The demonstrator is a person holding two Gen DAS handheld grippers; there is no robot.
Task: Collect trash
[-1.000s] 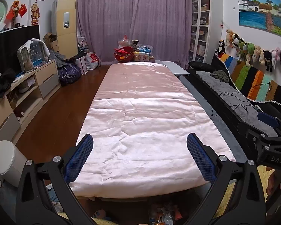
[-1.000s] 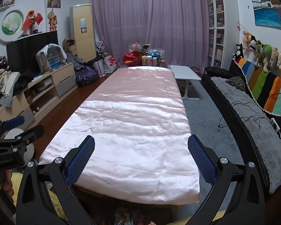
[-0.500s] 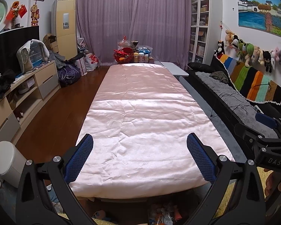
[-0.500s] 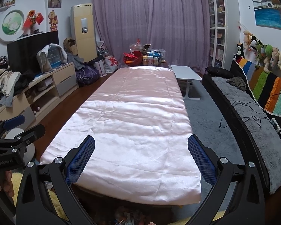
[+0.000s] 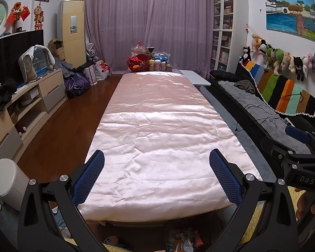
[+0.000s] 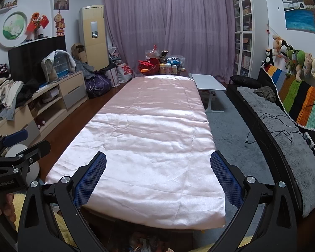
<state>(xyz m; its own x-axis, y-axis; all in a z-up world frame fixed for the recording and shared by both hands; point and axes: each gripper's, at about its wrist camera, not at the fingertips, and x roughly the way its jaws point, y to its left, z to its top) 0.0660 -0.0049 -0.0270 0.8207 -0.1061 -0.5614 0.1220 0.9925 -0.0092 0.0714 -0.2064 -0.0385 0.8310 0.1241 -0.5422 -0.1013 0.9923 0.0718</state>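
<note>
A: Your left gripper (image 5: 156, 163) was spread wide and held nothing above the pink cloth (image 5: 157, 138); your right gripper (image 6: 158, 164) likewise.

B: And the trash?

A: Wrappers (image 5: 181, 243) lay under the table's near edge, half cut off and blurred. The white bin (image 5: 7, 180) stood left.

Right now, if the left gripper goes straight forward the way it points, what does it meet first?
Probably the pink satin cloth on the long table. The left gripper is open, empty, and aimed slightly down at the cloth's near part; depth is unclear.
</note>
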